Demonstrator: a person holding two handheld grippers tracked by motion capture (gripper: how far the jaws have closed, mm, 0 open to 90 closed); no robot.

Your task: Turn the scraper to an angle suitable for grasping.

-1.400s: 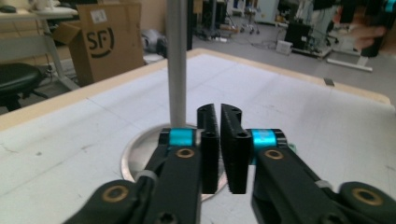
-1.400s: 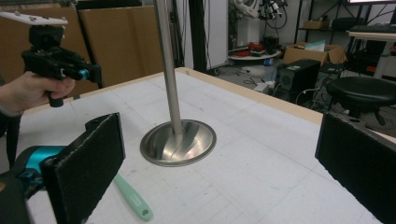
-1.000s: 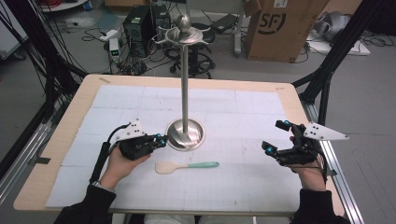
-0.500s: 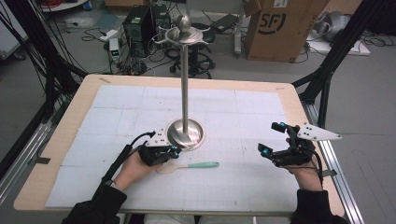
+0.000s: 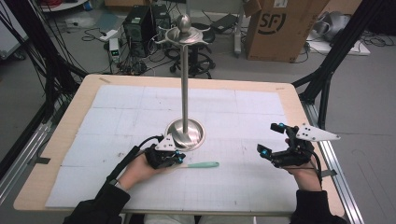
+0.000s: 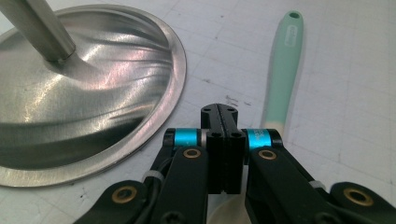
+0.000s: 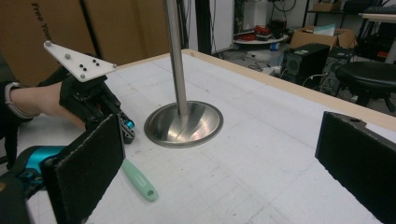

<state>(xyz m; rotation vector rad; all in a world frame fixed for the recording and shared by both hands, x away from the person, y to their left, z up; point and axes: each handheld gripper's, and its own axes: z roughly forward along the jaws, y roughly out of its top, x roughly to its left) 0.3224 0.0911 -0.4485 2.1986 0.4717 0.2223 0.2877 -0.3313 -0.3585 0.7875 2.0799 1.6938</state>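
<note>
Your left tool (image 5: 177,158) sits low on the bench (image 5: 65,140), just in front of the round base of the metal stand (image 5: 185,133). In the left gripper view its jaws are pressed fully together with nothing between them. The spatula (image 6: 284,74) lies flat on the white mat, its mint-green handle pointing away from the tool and toward your right side. Its pale head end lies under the tool's jaws and linkage, so the closed tips (image 6: 219,114) rest just above or against it; you cannot tell whether they touch. The handle runs close beside the rim of the stand's base without touching it.

Your right tool (image 5: 275,140) is held well apart, near the right edge of the bench. Its jaws are spread wide and hold nothing; in the right gripper view the stand's pole (image 7: 176,56) and the spatula handle (image 7: 139,182) show between its two pads.
</note>
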